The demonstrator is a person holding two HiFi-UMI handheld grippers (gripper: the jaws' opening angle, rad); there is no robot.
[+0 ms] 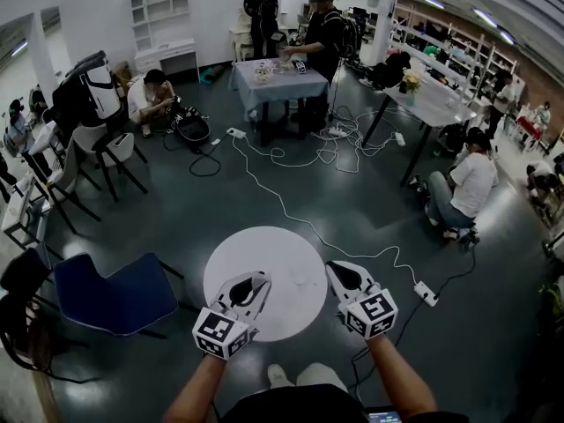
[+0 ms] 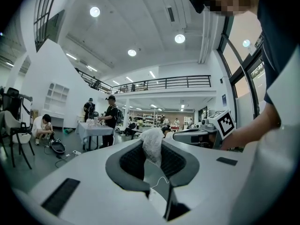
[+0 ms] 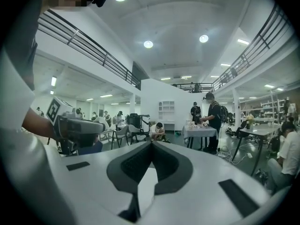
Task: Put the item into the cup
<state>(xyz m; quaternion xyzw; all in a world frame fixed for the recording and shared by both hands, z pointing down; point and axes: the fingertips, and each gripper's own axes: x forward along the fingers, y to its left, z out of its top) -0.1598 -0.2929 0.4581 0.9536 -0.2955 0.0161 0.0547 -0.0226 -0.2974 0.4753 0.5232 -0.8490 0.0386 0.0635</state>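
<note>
Round white table (image 1: pixel 264 252) sits below you, both tongs over its near edge. Your left tongs (image 1: pixel 249 285) are clenched on a crumpled whitish wad (image 2: pixel 152 143), the item, which pokes up past the tips. Your right tongs (image 1: pixel 342 273) are pressed together with nothing in them. A pale spot (image 1: pixel 300 280) on the table between them may be the cup; it's too faint to tell. Risk: the wad is light and may cling to a pad, or miss the rim if you release off-centre.
</note>
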